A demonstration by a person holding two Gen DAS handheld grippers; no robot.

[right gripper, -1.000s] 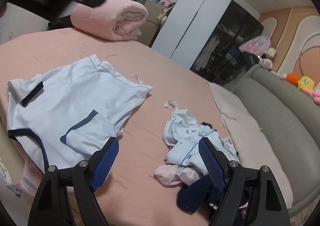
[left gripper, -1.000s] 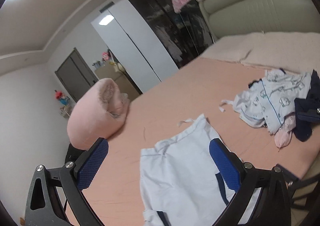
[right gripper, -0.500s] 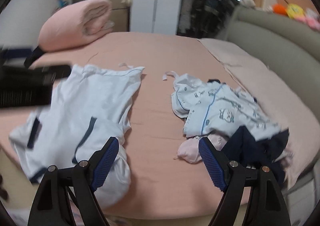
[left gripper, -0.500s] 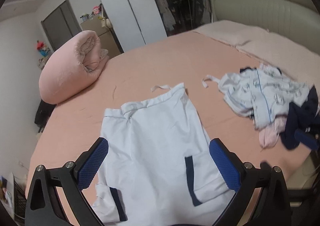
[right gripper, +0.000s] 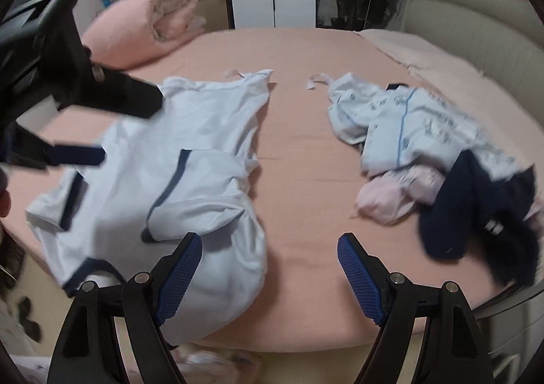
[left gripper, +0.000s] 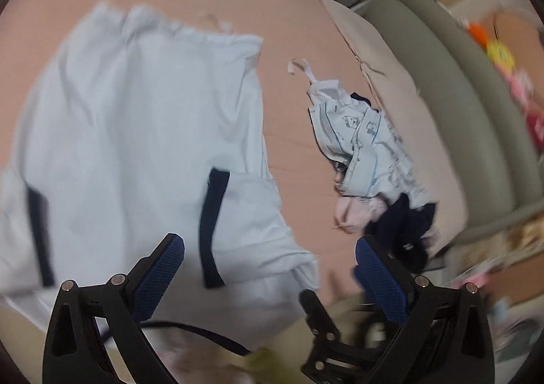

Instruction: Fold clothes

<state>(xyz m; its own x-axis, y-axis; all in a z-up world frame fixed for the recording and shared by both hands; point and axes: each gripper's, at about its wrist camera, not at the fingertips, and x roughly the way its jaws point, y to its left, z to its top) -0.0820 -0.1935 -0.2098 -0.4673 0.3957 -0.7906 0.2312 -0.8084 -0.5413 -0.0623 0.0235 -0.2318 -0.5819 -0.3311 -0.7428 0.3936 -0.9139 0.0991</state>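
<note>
A pale blue short-sleeved cotton shirt with navy trim on its cuffs and neckline (right gripper: 190, 159) is lying spread flat on the left part of a salmon-pink bed sheet (right gripper: 299, 186), its neckline end hanging a little over the near edge of the mattress. The right gripper (right gripper: 270, 270), black-framed with blue textured pads, is hovering above that near edge with its jaws standing wide apart and nothing between them; its left pad (right gripper: 178, 277) is sitting just over the shirt's nearest fold in the view, while its right pad (right gripper: 360, 280) is showing over bare sheet. The left gripper (left gripper: 268, 278), of the same build, is also standing wide apart and empty, pointing steeply down over the shirt (left gripper: 136, 146); the shirt's navy-edged sleeve is lying just beyond and between its pads, though whether either pad is touching cloth cannot be told from the blurred frame. In the right wrist view the left gripper's black frame (right gripper: 68, 78) is appearing at the far left, above the shirt's far side. Well apart from the shirt, on the right part of the sheet, a crumpled heap is lying: a pale blue printed pyjama garment with blue piping (right gripper: 408, 122), a pale pink printed garment (right gripper: 391, 193) just under its near edge, and a dark navy garment (right gripper: 476, 207) touching both. A rolled pink fleece blanket (right gripper: 149, 23) is resting at the far left corner of the bed, and a grey-green padded headboard (right gripper: 476, 27) is running along the right side.
</note>
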